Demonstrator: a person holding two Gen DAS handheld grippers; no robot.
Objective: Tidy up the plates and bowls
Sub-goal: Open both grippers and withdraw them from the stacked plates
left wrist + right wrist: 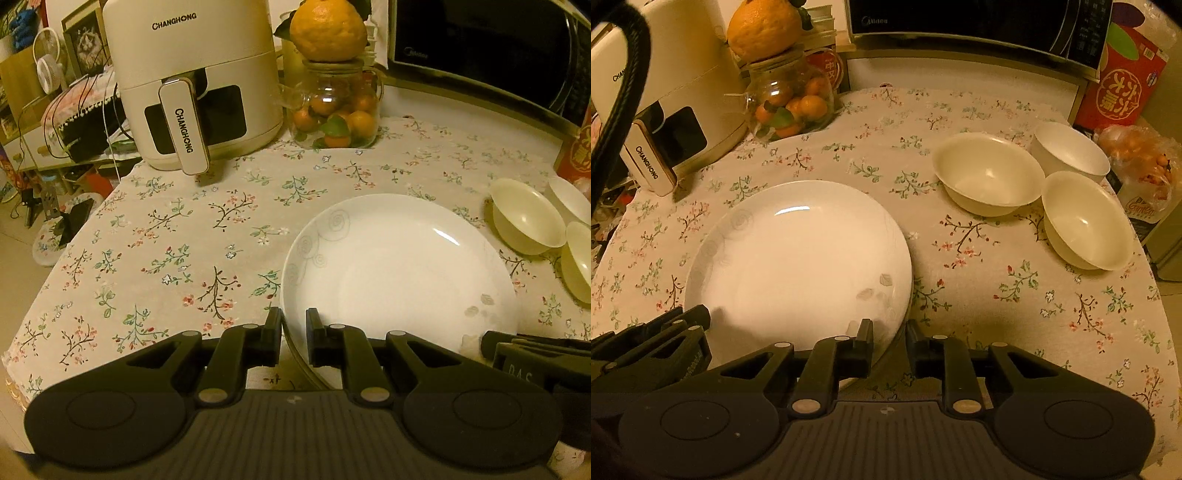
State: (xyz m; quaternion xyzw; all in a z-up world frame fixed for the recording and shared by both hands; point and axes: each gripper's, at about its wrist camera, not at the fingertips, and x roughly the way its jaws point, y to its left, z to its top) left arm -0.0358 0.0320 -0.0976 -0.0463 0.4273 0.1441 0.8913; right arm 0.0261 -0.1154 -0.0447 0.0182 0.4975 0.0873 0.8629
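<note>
A white plate [399,269] is seen lying on the floral tablecloth [177,236], in the lower right of the left wrist view and the lower left of the right wrist view. Its near rim is straddled by both grippers. In the left wrist view, the left gripper [294,325] is set at the plate's near-left edge, with the rim passing between the two narrowly parted fingers; whether the pads press on the rim cannot be told. In the right wrist view, the right gripper [889,334] is placed at the plate's near-right edge, the rim again lying in a slim gap between the fingers, and contact cannot be judged there either.

Three pale bowls are grouped at the right of the right wrist view: a wide bowl [988,173], a nearer bowl [1084,221] just beside it, and a taller white bowl [1071,149] behind them. A cream air fryer [192,81], a glass jar of small oranges [334,107] topped by a large citrus fruit [327,29], and a dark microwave [491,48] are ranged along the upper part of the left wrist view.
</note>
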